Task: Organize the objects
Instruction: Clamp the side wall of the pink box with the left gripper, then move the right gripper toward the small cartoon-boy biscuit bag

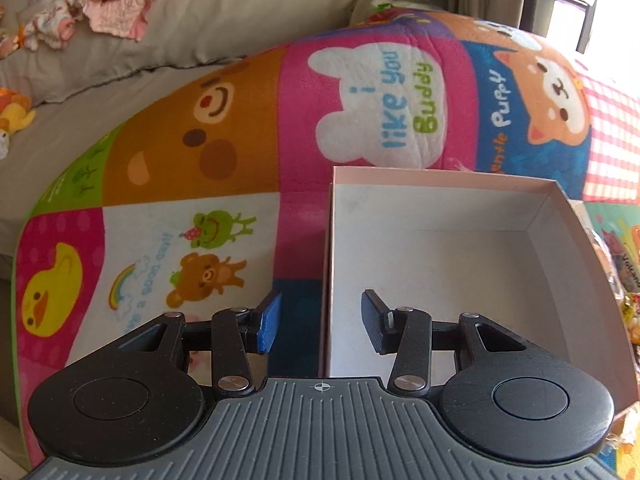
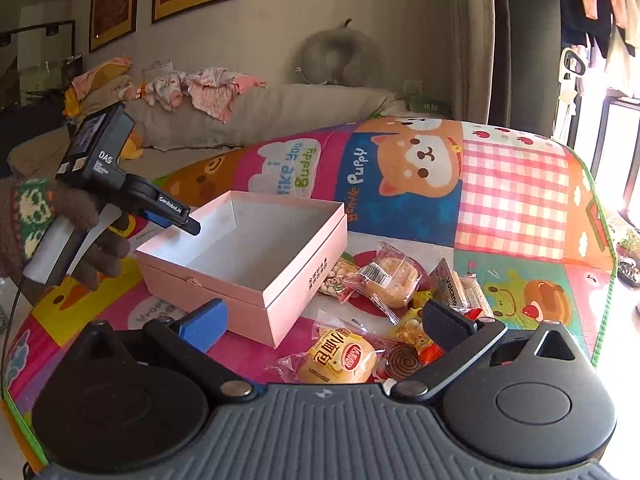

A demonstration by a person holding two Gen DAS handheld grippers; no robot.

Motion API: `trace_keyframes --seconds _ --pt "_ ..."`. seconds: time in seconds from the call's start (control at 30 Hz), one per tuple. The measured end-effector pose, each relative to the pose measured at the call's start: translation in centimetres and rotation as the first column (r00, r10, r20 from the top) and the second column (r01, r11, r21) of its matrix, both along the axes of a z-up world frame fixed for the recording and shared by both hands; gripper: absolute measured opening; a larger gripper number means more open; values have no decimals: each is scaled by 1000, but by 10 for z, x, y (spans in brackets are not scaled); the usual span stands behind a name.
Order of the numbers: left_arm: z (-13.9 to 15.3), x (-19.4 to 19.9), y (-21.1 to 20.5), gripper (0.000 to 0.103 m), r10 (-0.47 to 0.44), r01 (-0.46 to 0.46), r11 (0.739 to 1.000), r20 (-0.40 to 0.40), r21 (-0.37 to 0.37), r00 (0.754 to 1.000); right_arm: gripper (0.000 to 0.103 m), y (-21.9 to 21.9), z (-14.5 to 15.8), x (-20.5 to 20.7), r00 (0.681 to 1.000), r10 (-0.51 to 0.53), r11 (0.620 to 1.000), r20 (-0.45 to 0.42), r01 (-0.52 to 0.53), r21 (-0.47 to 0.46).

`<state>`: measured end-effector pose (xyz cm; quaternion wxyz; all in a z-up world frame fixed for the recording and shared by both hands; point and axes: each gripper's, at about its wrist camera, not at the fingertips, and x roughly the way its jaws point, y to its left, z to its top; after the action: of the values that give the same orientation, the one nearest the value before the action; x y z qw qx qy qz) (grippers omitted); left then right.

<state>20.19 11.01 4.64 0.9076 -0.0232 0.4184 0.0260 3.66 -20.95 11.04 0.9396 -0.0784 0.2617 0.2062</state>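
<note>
Start of packing. My left gripper (image 1: 320,320) wide, empty, straddling box (image 1: 440,280) wall. My right gripper (image 2: 324,320) wide, empty; snacks (image 2: 384,280) just ahead. Next: right closes on bun (image 2: 340,360), carries to box.

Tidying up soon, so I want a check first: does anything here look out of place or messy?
Yes: wrapped snacks lie loose in a heap on the play mat, right beside the pink box, which is open and has nothing inside. Nothing looks spilled or damaged.

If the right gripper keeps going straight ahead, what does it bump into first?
Probably the yellow bun packet, right ahead of the open right gripper at the near edge of the snack pile. The pink box sits slightly left. Depth is hard to judge.
</note>
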Motion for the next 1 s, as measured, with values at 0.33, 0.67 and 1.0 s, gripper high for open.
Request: trace_keyframes --seconds 0.33,0.67,1.0 --pt "-18 8 -7 9 -4 3 1000 -117 -5 993 103 2 -51 25 992 -14 997 -122 5 -72" --pt "-16 -8 -11 8 -13 7 999 -121 -43 993 103 12 -72 54 982 -13 1000 -191 10 -14" --pt "-6 -21 13 8 56 -58 998 -107 -18 993 103 23 -86 68 981 -8 999 -196 1 -35"
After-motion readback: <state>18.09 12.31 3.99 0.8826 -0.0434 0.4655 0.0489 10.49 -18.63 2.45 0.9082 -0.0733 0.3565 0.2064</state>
